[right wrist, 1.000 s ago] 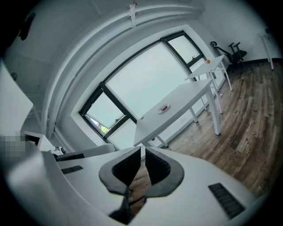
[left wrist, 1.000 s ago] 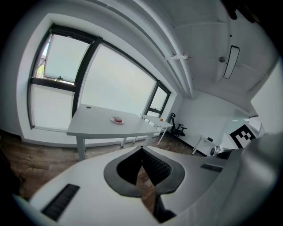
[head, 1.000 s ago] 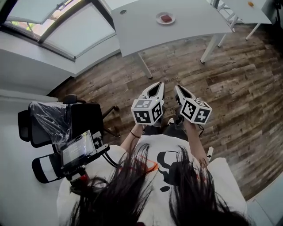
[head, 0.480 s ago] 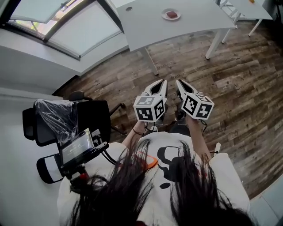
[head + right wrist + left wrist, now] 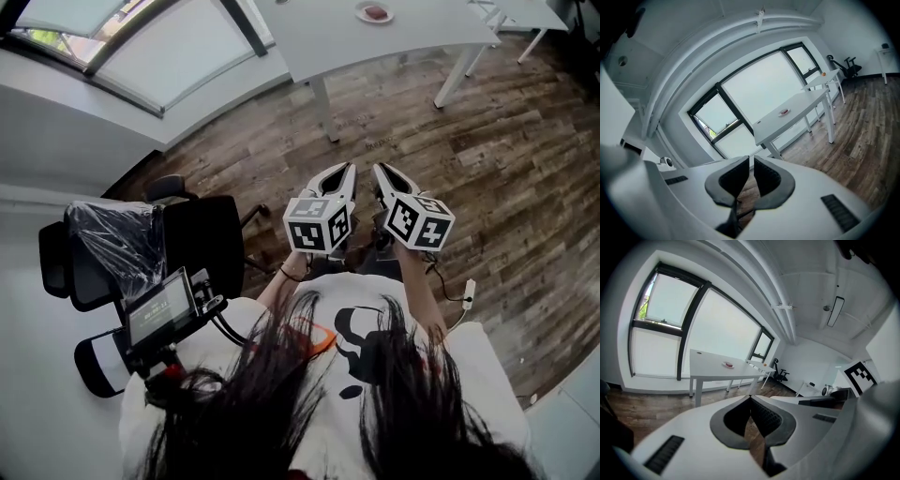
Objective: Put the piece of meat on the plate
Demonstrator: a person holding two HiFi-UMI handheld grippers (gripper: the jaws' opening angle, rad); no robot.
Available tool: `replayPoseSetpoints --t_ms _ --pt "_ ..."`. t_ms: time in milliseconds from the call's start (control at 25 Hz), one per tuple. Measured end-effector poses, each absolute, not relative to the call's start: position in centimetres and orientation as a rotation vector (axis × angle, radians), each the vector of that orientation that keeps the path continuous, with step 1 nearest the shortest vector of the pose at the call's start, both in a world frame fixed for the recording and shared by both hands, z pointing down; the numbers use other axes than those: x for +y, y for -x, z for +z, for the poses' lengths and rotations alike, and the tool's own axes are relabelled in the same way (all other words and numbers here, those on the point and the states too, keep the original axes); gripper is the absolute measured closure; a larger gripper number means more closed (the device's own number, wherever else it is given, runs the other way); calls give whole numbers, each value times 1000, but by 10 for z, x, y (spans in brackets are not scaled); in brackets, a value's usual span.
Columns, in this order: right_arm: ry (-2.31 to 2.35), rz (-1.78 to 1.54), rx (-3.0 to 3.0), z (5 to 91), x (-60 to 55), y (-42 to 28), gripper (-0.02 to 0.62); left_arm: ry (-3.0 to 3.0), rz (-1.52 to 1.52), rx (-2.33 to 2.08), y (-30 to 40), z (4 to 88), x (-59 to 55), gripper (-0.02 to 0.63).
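Observation:
A small white plate (image 5: pixel 375 12) with a reddish piece of meat (image 5: pixel 376 11) on it stands on the white table (image 5: pixel 412 37) at the top edge of the head view. It also shows small and far off as the plate (image 5: pixel 728 364) in the left gripper view and the plate (image 5: pixel 784 112) in the right gripper view. My left gripper (image 5: pixel 349 168) and right gripper (image 5: pixel 378 170) hang side by side over the wooden floor, well short of the table. Both are shut with nothing between their jaws, as the left gripper (image 5: pixel 750 397) and right gripper (image 5: pixel 751 158) views show.
A black office chair (image 5: pixel 122 248) draped in plastic stands at the left, with a small screen device (image 5: pixel 161 312) below it. A second white table (image 5: pixel 530 14) is at the top right. A large window (image 5: pixel 141 47) runs along the left wall. Wooden floor (image 5: pixel 506 187) lies between me and the table.
The table and plate have slid towards the top edge of the head view. Both grippers keep side by side and shut, carried along over the floor.

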State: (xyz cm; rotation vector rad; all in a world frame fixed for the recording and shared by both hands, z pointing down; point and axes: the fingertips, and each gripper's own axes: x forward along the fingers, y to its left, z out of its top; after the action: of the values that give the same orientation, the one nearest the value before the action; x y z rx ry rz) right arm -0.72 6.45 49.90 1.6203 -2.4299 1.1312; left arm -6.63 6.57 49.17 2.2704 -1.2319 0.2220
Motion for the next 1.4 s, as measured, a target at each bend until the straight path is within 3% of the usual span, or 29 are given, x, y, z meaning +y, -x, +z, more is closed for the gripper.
replayPoseSetpoints --t_ms 1400 --pt "-1603 1085 -2385 497 97 20 558 -2305 213 -1164 65 485 88 601"
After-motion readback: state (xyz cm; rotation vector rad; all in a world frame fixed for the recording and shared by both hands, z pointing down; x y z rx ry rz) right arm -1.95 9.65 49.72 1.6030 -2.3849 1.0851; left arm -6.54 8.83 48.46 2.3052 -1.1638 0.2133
